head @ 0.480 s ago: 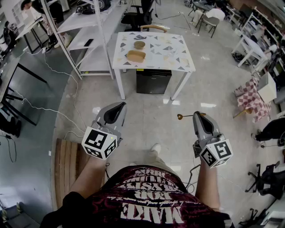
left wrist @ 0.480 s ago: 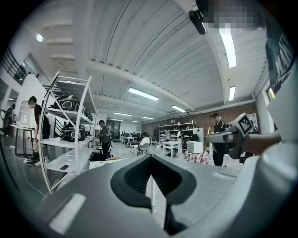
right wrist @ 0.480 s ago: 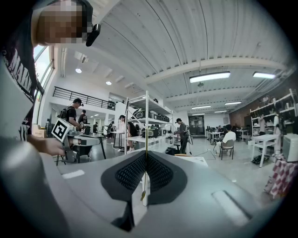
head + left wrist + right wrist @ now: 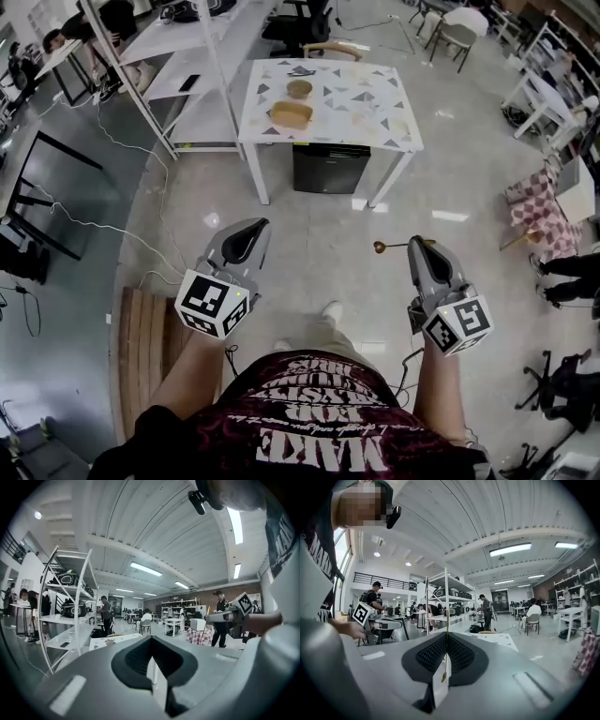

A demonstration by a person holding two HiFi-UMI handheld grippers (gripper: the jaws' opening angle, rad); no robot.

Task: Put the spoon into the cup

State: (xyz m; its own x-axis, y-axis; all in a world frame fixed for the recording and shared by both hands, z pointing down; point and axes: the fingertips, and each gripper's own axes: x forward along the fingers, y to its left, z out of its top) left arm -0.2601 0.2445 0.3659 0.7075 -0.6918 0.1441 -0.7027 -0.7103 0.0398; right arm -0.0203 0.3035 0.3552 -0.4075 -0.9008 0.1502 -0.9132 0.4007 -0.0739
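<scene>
A brownish cup [image 4: 299, 88] stands on the far half of a white patterned table [image 4: 366, 112], well ahead of me across open floor. My right gripper [image 4: 417, 246] is held at waist height, shut on a slim spoon [image 4: 386, 247] whose bowl sticks out to the left. In the right gripper view the spoon's handle [image 4: 447, 634] shows as a thin upright line pinched at my right gripper [image 4: 446, 657]. The left gripper [image 4: 249, 228] hovers level with it on the left, its jaws closed with nothing in them. My left gripper [image 4: 151, 657] shows the same from its own view.
A wooden bowl [image 4: 291, 114] lies in front of the cup. A black box [image 4: 325, 169] sits under the table and a chair [image 4: 330, 50] stands behind it. White shelving [image 4: 178, 75] runs along the left, a wooden pallet [image 4: 141, 347] lies by my left foot, cables cross the floor.
The table sits slightly lower and nearer in the head view, so I have stepped a little toward it. Both grippers keep their pose and the spoon stays held.
</scene>
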